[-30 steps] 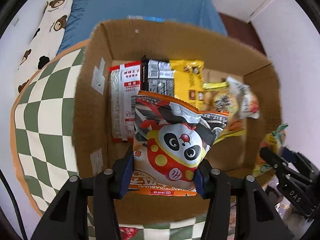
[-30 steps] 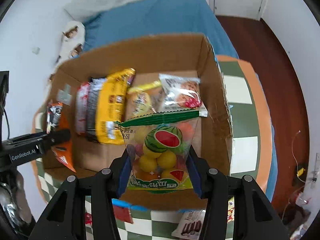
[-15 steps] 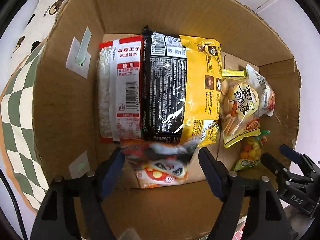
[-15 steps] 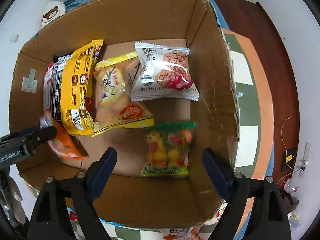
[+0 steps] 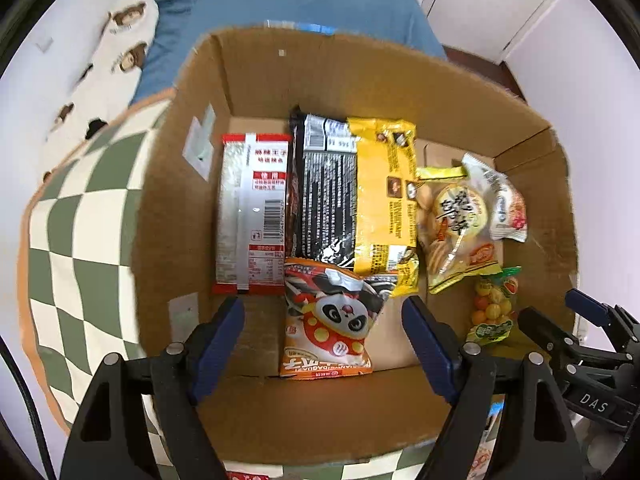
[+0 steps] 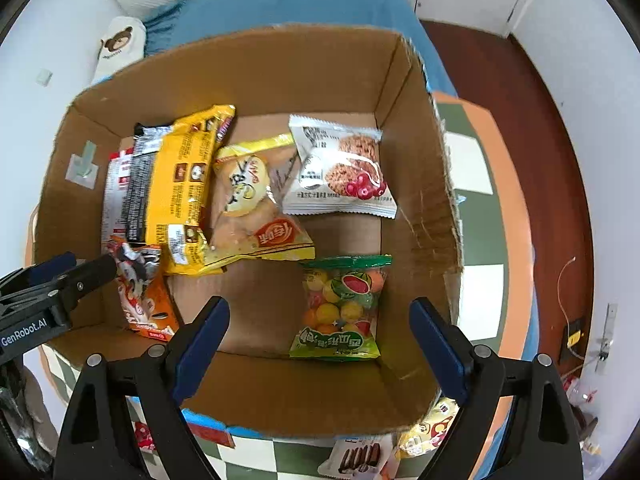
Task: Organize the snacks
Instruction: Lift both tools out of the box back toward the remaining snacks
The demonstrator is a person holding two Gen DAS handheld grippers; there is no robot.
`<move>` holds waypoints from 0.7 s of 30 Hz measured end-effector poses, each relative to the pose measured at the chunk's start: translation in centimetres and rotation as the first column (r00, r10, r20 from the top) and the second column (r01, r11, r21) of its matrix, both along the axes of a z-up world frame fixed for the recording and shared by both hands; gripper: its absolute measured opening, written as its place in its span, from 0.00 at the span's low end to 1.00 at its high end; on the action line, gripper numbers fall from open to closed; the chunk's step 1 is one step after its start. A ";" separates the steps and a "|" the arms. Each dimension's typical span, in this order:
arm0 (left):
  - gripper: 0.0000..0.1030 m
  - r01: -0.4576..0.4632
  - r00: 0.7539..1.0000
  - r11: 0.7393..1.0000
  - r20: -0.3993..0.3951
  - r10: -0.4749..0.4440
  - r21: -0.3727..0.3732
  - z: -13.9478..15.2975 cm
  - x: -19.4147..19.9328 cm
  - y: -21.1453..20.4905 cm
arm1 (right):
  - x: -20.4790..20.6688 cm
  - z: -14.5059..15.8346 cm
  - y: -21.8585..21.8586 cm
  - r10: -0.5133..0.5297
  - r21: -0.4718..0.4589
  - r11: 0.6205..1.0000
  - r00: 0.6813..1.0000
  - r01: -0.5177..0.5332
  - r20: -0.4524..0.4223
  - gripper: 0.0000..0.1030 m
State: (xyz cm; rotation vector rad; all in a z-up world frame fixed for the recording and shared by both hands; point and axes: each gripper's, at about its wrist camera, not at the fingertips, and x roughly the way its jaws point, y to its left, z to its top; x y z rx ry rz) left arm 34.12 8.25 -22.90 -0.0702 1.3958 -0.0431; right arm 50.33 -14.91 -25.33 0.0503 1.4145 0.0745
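Where released, flat panda-print packet

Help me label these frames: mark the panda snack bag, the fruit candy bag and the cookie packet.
panda snack bag (image 5: 332,316), left wrist view, panda face.
fruit candy bag (image 6: 342,304), right wrist view, clear middle.
cookie packet (image 6: 340,172), right wrist view, front centre.

Matt, rough-edged cardboard box at twelve o'clock — inside, glossy crinkled plastic on the panda packet and fruit-candy bag — checked cloth at nine o'clock.
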 end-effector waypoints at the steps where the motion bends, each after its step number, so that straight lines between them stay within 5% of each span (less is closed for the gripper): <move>1: 0.78 0.001 1.000 1.000 0.026 -0.001 0.006 0.6 -0.6 -0.2 | -0.5 0.5 0.1 0.002 0.002 1.000 1.000 -0.002 0.018 0.91; 21: 0.78 0.059 0.935 0.997 0.346 -0.070 0.042 11.2 -10.6 -0.1 | -9.5 9.7 0.2 0.010 0.018 1.000 0.944 -0.017 0.331 0.91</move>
